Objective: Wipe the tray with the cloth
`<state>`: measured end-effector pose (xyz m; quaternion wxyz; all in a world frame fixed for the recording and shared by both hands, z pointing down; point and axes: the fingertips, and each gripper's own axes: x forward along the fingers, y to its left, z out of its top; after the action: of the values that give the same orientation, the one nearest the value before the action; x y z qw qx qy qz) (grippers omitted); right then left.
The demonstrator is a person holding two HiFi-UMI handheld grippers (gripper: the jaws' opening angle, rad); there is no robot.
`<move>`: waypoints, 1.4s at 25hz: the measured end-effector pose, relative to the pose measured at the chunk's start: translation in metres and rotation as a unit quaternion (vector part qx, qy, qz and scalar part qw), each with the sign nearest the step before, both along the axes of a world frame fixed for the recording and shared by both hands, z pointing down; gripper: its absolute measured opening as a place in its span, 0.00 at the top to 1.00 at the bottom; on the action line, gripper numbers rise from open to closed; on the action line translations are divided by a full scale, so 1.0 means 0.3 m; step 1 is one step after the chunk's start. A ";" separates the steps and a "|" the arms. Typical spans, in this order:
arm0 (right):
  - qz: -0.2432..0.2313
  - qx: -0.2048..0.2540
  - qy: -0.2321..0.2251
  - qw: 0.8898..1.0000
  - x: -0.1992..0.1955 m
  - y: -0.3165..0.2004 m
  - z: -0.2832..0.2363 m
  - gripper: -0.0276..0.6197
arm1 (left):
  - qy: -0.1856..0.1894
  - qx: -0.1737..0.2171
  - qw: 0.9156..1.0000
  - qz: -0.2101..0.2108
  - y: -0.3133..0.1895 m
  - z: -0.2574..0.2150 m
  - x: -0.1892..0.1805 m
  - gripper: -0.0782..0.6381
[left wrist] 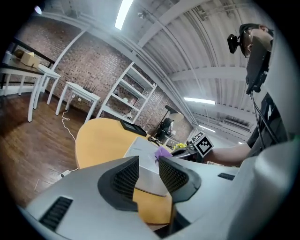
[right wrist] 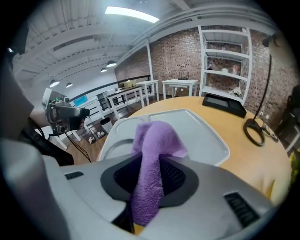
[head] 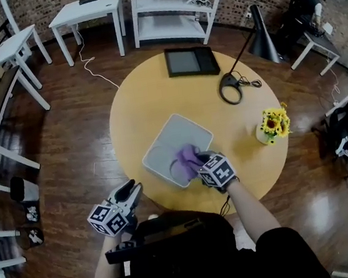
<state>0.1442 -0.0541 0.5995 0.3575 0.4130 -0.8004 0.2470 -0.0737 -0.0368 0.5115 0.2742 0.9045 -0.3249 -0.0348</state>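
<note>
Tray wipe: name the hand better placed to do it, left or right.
Right. The right tongs are clamped on the purple cloth, right over the grey tray. The left tongs are open and empty, held off the table edge, away from the tray.

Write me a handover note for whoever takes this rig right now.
Right tool: shut on the purple cloth, which lies on the near part of the tray.
Left tool: open, empty, held off the near edge of the table.
Tray: grey, mid-table.
Done: cloth gripped and brought onto the tray.
Left: wipe across the tray; how much is already wiped can't be told.
</note>
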 end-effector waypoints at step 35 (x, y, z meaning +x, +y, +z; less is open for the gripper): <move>-0.062 -0.025 0.021 0.998 -0.265 -0.110 0.002 0.80 | -0.048 0.023 0.998 0.035 -0.087 -0.047 0.115 0.70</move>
<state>0.0647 -0.0870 0.5999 0.3993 0.3584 -0.8103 0.2355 -0.0392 -0.0628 0.4973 0.2386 0.9220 -0.3047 0.0114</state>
